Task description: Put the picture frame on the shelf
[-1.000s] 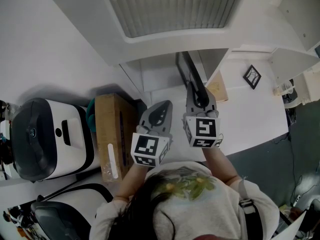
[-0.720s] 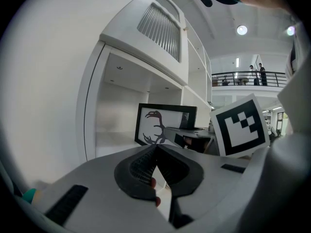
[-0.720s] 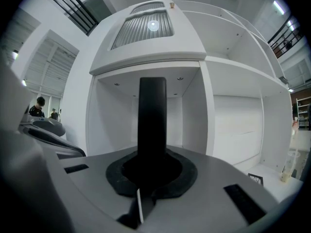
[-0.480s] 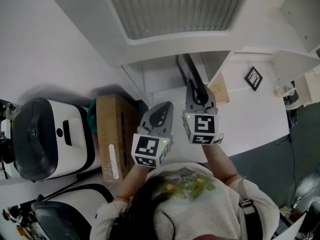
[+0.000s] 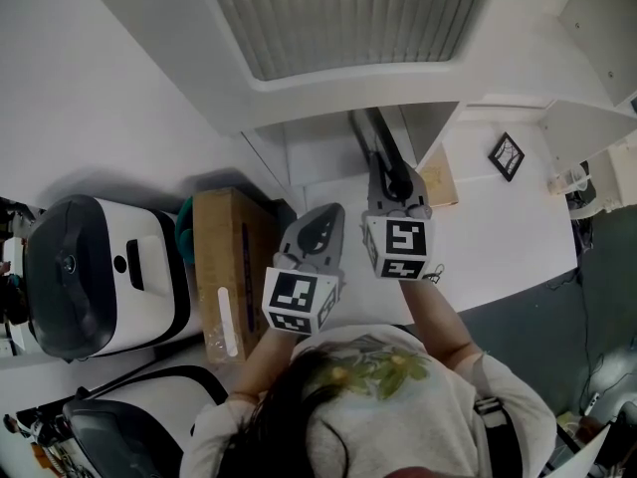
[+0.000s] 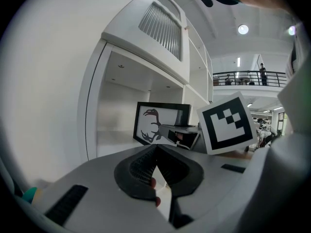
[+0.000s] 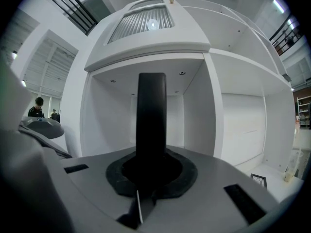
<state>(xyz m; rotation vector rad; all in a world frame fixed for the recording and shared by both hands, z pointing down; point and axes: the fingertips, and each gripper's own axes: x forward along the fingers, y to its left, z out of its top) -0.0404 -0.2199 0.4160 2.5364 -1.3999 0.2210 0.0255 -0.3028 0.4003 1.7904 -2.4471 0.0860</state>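
Note:
The picture frame (image 5: 376,139) is black and shows edge-on in the head view, its far end reaching into the open compartment of the white shelf (image 5: 318,147). My right gripper (image 5: 392,183) is shut on its near end. In the right gripper view the picture frame (image 7: 151,115) stands as a dark upright bar between the jaws, with the shelf compartment (image 7: 194,115) behind it. From the left gripper view the picture frame (image 6: 159,123) shows a deer silhouette on white. My left gripper (image 5: 315,225) hangs just left of the right one, shut and empty (image 6: 155,162).
A cardboard box (image 5: 231,267) and a white-and-black machine (image 5: 95,272) stand at the left. On the white counter to the right lie a small black frame (image 5: 504,153) and a tan board (image 5: 438,175). More shelf compartments (image 7: 248,125) open to the right.
My right gripper has moved a little forward toward the shelf with the frame. The left gripper has stayed where it was.

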